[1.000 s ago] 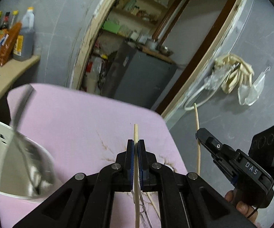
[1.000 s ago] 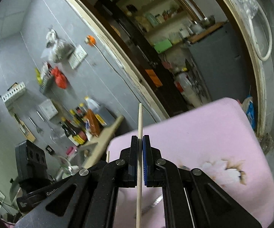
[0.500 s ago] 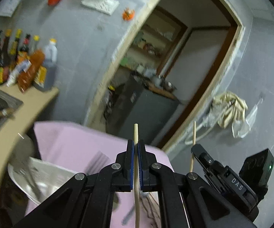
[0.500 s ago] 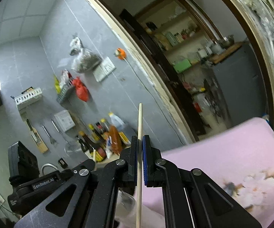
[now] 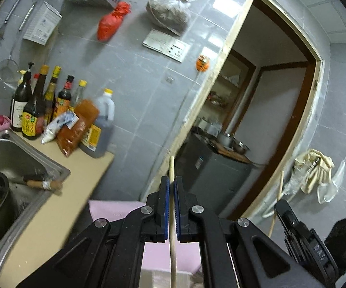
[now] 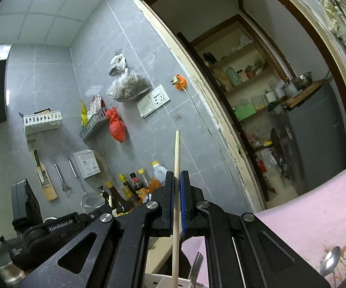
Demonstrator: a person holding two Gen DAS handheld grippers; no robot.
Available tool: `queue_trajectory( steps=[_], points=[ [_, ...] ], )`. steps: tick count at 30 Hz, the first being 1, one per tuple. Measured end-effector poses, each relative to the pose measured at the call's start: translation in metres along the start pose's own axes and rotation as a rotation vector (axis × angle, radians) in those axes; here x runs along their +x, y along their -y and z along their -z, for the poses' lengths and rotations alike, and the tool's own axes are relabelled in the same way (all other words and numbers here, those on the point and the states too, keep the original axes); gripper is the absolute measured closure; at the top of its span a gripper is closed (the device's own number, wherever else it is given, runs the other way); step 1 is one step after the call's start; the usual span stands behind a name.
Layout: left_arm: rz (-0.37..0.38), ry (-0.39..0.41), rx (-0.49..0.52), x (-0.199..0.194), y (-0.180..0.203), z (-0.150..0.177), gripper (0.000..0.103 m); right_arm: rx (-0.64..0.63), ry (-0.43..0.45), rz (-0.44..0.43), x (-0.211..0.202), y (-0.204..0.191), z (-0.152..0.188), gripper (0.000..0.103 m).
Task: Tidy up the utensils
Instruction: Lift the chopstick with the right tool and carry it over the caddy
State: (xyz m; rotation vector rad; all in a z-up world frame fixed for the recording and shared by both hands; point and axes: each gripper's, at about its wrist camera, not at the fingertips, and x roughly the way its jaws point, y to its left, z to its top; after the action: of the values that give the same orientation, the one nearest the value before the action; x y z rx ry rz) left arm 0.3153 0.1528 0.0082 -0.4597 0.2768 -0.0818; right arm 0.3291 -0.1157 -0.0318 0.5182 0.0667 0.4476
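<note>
Two slim, round wooden chopsticks: left gripper (image 5: 172,187) clamps one (image 5: 172,218), right gripper (image 6: 177,182) the other (image 6: 176,192).

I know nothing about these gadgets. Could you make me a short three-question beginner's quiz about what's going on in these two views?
1. True or false: each hand-held gripper, left and right, is shut on a wooden chopstick (left chopstick, right chopstick).
2. Which utensil lies on the pink cloth in the right wrist view? A) knife B) spoon C) ladle
3. Fill in: beneath the right hand-held gripper, a ____ stands in the white holder.

Key: 1 true; 2 B; 3 fork.
</note>
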Motion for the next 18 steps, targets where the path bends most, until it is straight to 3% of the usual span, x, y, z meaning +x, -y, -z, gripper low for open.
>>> queue_trajectory(
  steps=[6,18],
  points=[
    [-0.028,0.064,0.027,0.006,-0.015,0.004,0.099,-0.028,0.037,0.030,0.005,-0.003,0.019,0.098],
    [-0.052,0.229,0.120,-0.007,-0.020,0.034,0.099,-0.180,0.024,0.076,0.005,-0.012,0.052,0.098]
  ],
)
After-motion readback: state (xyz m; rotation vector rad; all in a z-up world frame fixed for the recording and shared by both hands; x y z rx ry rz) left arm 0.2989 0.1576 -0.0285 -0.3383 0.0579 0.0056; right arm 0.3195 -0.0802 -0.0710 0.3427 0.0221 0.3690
